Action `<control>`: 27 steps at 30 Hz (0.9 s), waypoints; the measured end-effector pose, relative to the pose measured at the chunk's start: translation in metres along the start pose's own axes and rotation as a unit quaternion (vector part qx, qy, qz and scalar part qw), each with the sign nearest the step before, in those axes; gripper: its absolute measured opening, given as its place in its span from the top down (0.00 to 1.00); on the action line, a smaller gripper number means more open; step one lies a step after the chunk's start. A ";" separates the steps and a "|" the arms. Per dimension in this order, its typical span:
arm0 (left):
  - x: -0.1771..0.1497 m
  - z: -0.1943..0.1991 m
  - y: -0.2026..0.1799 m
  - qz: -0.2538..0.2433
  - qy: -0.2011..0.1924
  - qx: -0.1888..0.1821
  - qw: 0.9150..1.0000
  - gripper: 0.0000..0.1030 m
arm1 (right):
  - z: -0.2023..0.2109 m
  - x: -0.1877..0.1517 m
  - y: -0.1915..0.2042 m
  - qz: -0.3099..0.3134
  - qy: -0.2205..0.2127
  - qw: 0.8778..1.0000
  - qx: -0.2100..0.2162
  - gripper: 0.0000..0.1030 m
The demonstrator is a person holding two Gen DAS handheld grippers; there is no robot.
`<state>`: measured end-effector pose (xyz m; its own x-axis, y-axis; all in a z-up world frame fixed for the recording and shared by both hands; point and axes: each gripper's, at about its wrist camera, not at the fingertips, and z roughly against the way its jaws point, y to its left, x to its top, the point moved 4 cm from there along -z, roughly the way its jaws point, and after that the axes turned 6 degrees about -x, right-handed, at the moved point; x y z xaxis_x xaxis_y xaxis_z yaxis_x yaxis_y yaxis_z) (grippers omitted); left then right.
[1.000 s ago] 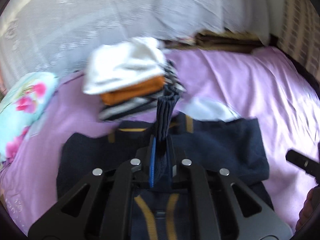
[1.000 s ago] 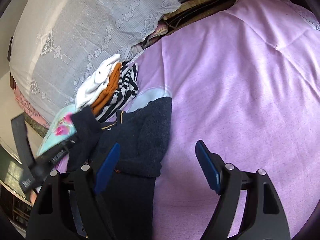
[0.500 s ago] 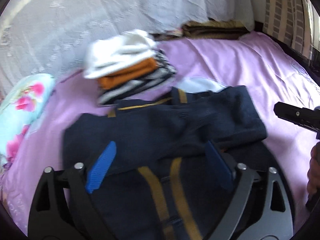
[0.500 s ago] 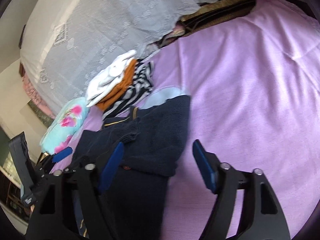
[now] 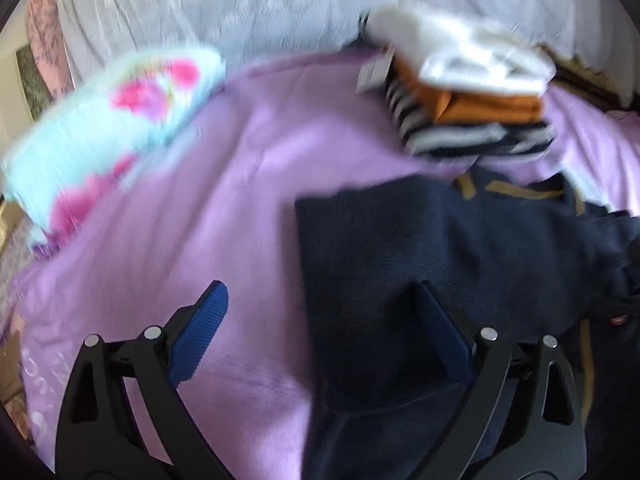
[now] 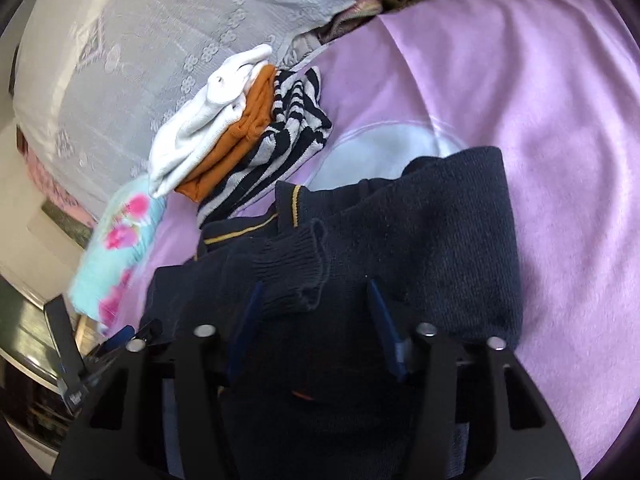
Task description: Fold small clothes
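A navy knit sweater (image 5: 420, 248) with mustard stripes lies on the purple bedspread (image 5: 224, 184), both sleeves folded across its body. My left gripper (image 5: 320, 320) is open and holds nothing. Its left pad hangs over bare bedspread and its right pad over the sweater's left edge. My right gripper (image 6: 314, 300) is open low above the sweater (image 6: 440, 240), and the ribbed sleeve cuff (image 6: 296, 268) lies between its fingers. The left gripper (image 6: 116, 340) shows at the lower left of the right wrist view.
A stack of folded clothes (image 5: 460, 92), white on orange on striped, sits just behind the sweater. A floral pillow (image 5: 100, 128) lies at the left. A lace-covered heap (image 6: 140, 60) rises behind. Bare bedspread (image 6: 540, 120) stretches to the right.
My left gripper let go of the sleeve cuff, opened and swung left to the sweater's left edge. My right gripper moved over the sweater, its fingers now closer together around the cuff.
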<state>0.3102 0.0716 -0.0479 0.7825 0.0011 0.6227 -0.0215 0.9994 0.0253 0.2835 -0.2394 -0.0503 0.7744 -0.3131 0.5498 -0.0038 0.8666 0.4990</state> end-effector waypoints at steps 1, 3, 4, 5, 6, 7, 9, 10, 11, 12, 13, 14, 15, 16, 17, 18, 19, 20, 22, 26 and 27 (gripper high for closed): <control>-0.002 -0.009 0.003 0.007 0.012 -0.007 1.000 0.05 | 0.000 -0.002 0.002 0.015 -0.004 1.000 -0.004 0.64; -0.002 -0.011 0.008 0.020 0.014 -0.018 1.000 0.04 | 0.002 -0.007 0.008 0.035 -0.008 0.999 0.012 0.92; -0.001 -0.008 0.010 0.024 0.009 -0.016 1.000 0.04 | 0.008 -0.007 0.010 0.042 -0.025 0.999 0.008 0.93; -0.002 -0.005 0.013 0.027 0.004 -0.012 1.000 0.04 | 0.014 -0.006 0.012 0.052 -0.041 0.998 0.003 0.95; -0.003 -0.004 0.015 0.029 0.002 -0.013 0.999 0.04 | 0.021 -0.005 0.013 0.064 -0.053 0.997 -0.005 0.99; -0.004 -0.005 0.017 0.031 0.003 -0.016 0.999 0.04 | 0.030 -0.003 0.012 0.075 -0.066 0.995 -0.020 0.99; -0.005 -0.005 0.020 0.037 0.005 -0.027 0.999 0.03 | 0.027 -0.003 0.001 0.080 -0.057 0.993 -0.058 1.00; -0.003 -0.007 0.022 0.039 0.008 -0.019 0.999 0.03 | 0.019 -0.005 -0.009 0.077 -0.042 0.993 -0.078 1.00; -0.002 -0.009 0.022 0.040 0.011 -0.017 0.999 0.02 | 0.008 -0.007 -0.021 0.061 -0.017 0.995 -0.075 1.00; -0.002 -0.009 0.023 0.042 0.013 -0.019 0.999 0.02 | 0.007 -0.007 -0.030 0.035 -0.009 0.998 -0.054 1.00; -0.001 -0.007 0.023 0.044 0.010 -0.018 0.999 0.02 | 0.012 -0.003 -0.035 0.016 -0.015 0.999 -0.041 1.00; -0.001 -0.004 0.023 0.045 0.006 -0.014 0.999 0.02 | 0.020 0.000 -0.034 0.014 -0.030 0.999 -0.043 1.00; 0.001 0.003 0.025 0.046 -0.004 -0.009 0.999 0.02 | 0.032 0.003 -0.030 0.023 -0.057 0.997 -0.046 1.00; 0.001 0.010 0.025 0.048 -0.012 -0.008 0.999 0.02 | 0.040 0.006 -0.023 0.035 -0.076 0.995 -0.046 1.00; 0.004 0.018 0.025 0.051 -0.025 -0.015 0.998 0.02 | 0.048 0.009 -0.007 0.058 -0.092 0.993 -0.035 1.00; 0.011 0.029 0.023 0.055 -0.040 -0.031 0.997 0.02 | 0.049 0.010 0.004 0.073 -0.091 0.993 -0.025 1.00; 0.017 0.033 0.020 0.054 -0.046 -0.043 0.997 0.02 | 0.047 0.011 0.019 0.091 -0.083 0.992 -0.014 1.00; 0.024 0.038 0.012 0.045 -0.051 -0.060 0.996 0.02 | 0.041 0.011 0.036 0.109 -0.074 0.991 -0.005 1.00; 0.033 0.036 -0.006 0.021 -0.047 -0.066 0.996 0.02 | 0.023 0.011 0.059 0.125 -0.054 0.991 0.008 1.00; 0.037 -0.009 -0.018 -0.026 -0.011 -0.004 1.000 0.02 | -0.026 0.001 0.059 0.125 0.006 0.992 -0.019 1.00; 0.030 -0.030 -0.011 -0.027 0.011 0.020 0.999 0.02 | -0.035 -0.003 0.049 0.112 0.026 0.993 -0.015 1.00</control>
<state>0.3526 0.0615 -0.0534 0.7968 -0.0510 0.6021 -0.0036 0.9960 0.0892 0.3034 -0.1824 -0.0509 0.7884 -0.0917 0.6083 -0.1607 0.9238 0.3476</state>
